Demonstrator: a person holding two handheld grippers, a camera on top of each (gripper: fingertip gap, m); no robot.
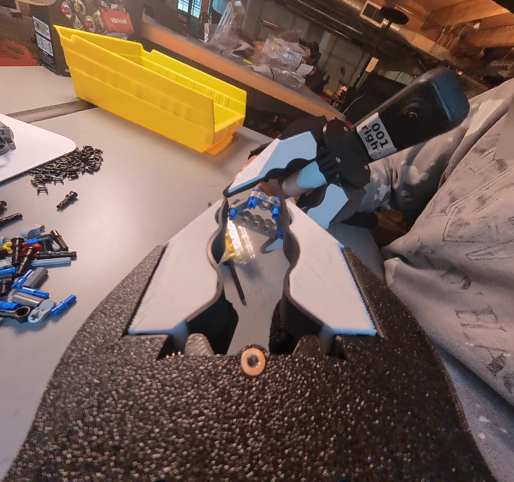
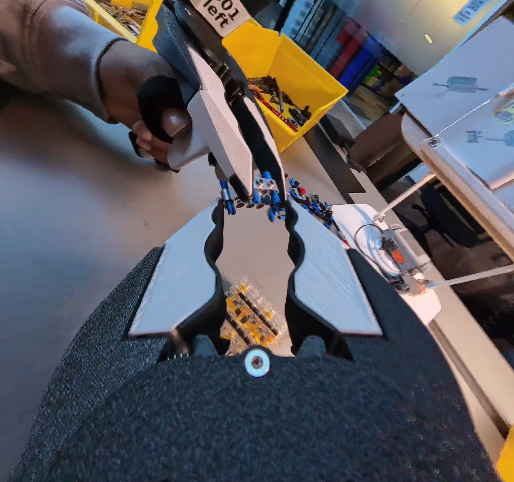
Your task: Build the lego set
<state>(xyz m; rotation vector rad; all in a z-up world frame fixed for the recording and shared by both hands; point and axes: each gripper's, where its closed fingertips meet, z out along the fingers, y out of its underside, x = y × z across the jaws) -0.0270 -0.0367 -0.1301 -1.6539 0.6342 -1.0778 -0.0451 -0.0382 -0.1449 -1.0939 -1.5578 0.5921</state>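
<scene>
Left wrist view is showing the left gripper point(image 1: 254, 210) and right gripper point(image 2: 254, 207) both clamping a grey beam assembly point(image 1: 259, 219) studded with blue pins, above the table point(image 1: 155, 190).

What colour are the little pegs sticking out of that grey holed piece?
Blue pegs, clearest in the left wrist view.
</scene>
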